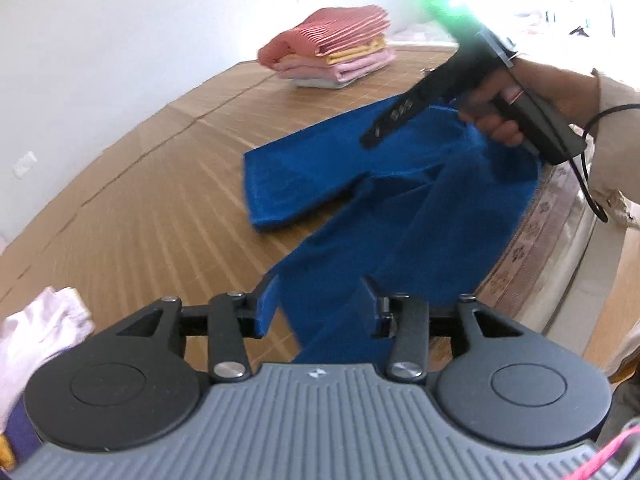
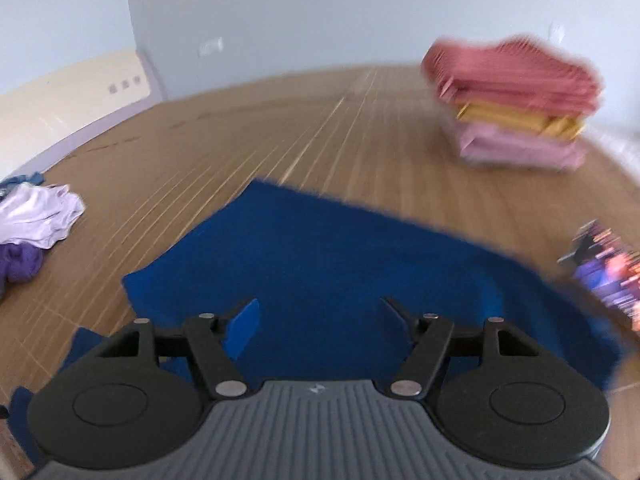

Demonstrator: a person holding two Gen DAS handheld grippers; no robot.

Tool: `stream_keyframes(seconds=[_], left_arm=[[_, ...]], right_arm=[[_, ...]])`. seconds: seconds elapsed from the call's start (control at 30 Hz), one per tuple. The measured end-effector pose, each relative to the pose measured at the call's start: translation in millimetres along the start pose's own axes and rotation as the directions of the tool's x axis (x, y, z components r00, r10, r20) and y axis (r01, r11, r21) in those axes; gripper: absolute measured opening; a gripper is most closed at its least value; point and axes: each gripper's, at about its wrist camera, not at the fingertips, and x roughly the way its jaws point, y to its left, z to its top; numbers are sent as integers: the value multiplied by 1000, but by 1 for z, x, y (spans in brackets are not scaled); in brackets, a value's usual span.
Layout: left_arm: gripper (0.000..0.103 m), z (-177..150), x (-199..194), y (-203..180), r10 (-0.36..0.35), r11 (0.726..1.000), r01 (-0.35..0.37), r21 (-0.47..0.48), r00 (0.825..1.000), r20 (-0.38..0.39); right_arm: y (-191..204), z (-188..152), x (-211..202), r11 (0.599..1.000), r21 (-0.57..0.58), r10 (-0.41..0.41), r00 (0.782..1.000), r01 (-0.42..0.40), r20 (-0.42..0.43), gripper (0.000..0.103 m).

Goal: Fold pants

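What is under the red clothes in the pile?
Under the red clothes lie a yellow folded piece, then pink ones, then something white at the bottom. The pile hides the mat beneath it.

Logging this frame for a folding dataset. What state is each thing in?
blue pants: unfolded, legs spread apart on the mat
left tool: open, empty, above a pant leg
right tool: open, empty, over the pants
stack of clothes: folded, piled
white garment: crumpled
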Motion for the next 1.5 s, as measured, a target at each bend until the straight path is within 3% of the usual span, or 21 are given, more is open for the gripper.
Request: stream_keyframes(seconds=[0.07,0.23,0.33,0.47,0.57,0.7,0.83,0.93,1.0,1.13,1.2,1.3,1.37,1.5], left_arm=[[50,-2,-6,2,32,999,-32,7,999,-14],[53,-11,-15,2,40,999,-41,-21,998,-45],[53,-15,-17,-1,44,999,-45,-28,997,-57],[53,-19,-18,-4,39,998,-41,-36,997,-67],[53,-22,-17,-5,36,999,-39,-33,996,-77],[53,-24,-18,-6,40,999,-42,-20,996,-82],[55,-28,-20,-3,19,999,-22,-33,997,-77],[60,-28,-11,1,-31,999,29,-29,996,-78],[63,-27,-1,6,-86,996,84,-34,993,-77],[68,-22,27,19,-187,982,186,-13,979,-81],[71,-20,38,25,-233,972,233,-7,968,-89],[76,-17,49,33,-299,954,297,-33,949,-96],[89,-17,50,42,-351,931,346,-119,936,-23],[92,-21,47,53,-453,846,476,-241,879,148]], right_arm=[[17,-8,6,994,-109,-26,1000,25,-7,69],[37,-28,-2,956,-231,172,983,-182,-64,69],[45,-42,-10,925,-286,232,968,-250,-96,70],[55,-58,-22,884,-373,263,959,-282,-103,70],[51,-60,-25,878,-371,288,953,-302,-95,69],[43,-55,-43,918,-270,304,953,-292,4,65],[45,-52,-58,875,-298,402,916,-382,6,66],[58,-59,-61,850,-360,406,914,-385,-18,66],[62,-63,-64,854,-381,379,925,-353,-9,66],[55,-68,-76,871,-373,355,934,-320,28,69],[50,-70,-85,874,-377,354,933,-308,60,78],[43,-76,-103,884,-355,365,924,-304,117,80],[37,-75,-109,893,-315,376,917,-320,134,87],[25,-69,-122,911,-264,370,911,-317,183,103]])
